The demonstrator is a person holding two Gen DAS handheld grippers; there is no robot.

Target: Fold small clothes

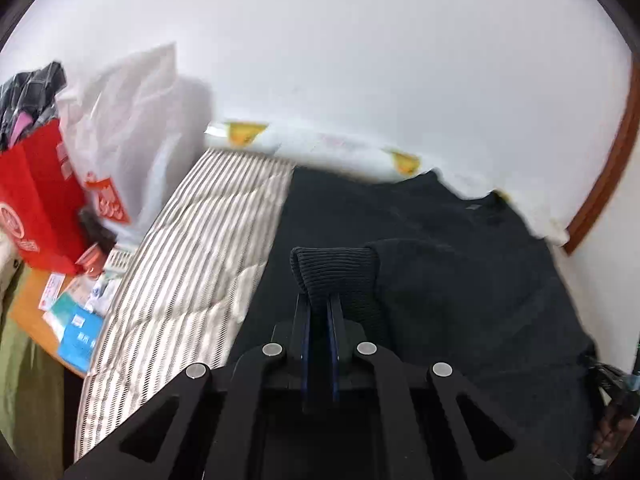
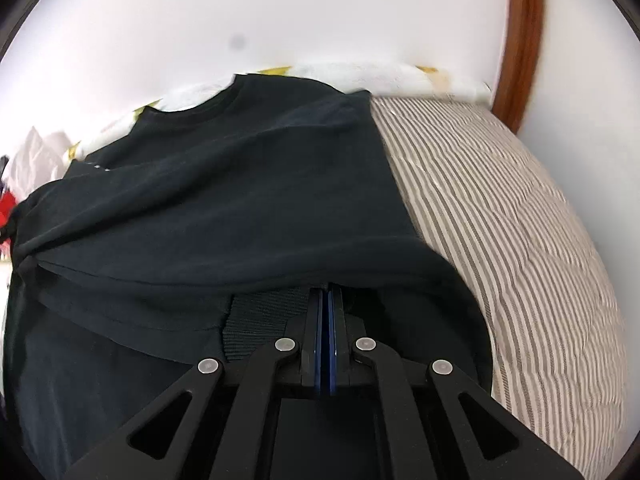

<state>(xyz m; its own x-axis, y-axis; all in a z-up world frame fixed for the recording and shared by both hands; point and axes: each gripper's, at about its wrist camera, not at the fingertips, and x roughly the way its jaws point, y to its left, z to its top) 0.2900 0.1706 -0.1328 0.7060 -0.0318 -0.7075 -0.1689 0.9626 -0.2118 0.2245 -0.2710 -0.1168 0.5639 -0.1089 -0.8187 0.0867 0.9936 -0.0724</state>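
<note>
Garment: a dark navy, long-sleeved cotton top (image 2: pixel 224 184) lies spread on the bed, its round neckline toward the wall, and covers the middle of the mattress in both views.
Cuff: a ribbed knit cuff (image 1: pixel 334 270) of the same dark cloth stands up from the body of the top in the left wrist view, folded over at its upper edge.
Left gripper: the black two-finger left gripper (image 1: pixel 320 300) has its jaws together on the ribbed cuff, the knit pinched between the blue-edged pads.
Right gripper: the black right gripper (image 2: pixel 325 294) has its blue pads pressed flat together; its tips reach under a raised fold of the top, and whether cloth is caught between them cannot be told.
Ribbed band: in the right wrist view a strip of ribbed knit (image 2: pixel 260 320) lies just left of the right gripper's fingers, below the fold.
Bed surface: a quilted cover with grey and white stripes (image 2: pixel 520 240) shows bare on both sides of the top.
Far edge: a white blanket with yellow patches (image 1: pixel 320 142) runs along the white wall, touching the neckline.
Bedside clutter: a red paper bag (image 1: pixel 40 204) with dark clothes in it and a white plastic bag (image 1: pixel 132 120) stand beside the bed, above blue and white packets (image 1: pixel 78 328).
Frame: a curved brown wooden frame (image 2: pixel 520 40) rises at the bed's corner.
</note>
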